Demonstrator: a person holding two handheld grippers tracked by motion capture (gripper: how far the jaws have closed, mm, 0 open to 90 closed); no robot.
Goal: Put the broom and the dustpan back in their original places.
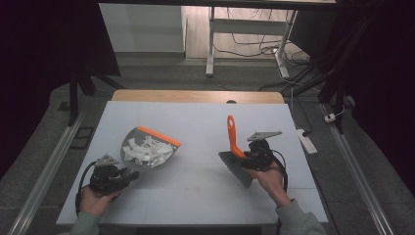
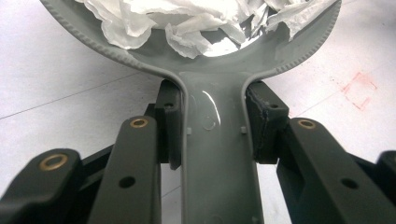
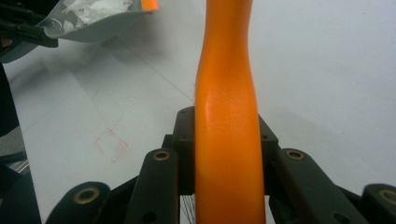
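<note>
In the high view, the left tongs [image 1: 128, 175] are seen clamped on the handle of a grey dustpan [image 1: 149, 147], which lies at the left of the white worktop [image 1: 195, 191] and is heaped with white paper scraps [image 1: 147, 150]. The right tongs [image 1: 243, 157] are clamped on the orange handle of a brush [image 1: 234, 147], whose dark bristles touch the worktop at the right, well apart from the dustpan.

The pads [image 2: 170, 123] pressed against both sides of the dustpan handle are shown by the left gripper view, a detail lost from above. A faint red square mark [image 3: 111, 144] on the worktop is revealed by the right gripper view.

In that view the bristles are hidden behind the handle, and the dustpan [image 3: 88, 16] is cut off at the top edge.
</note>
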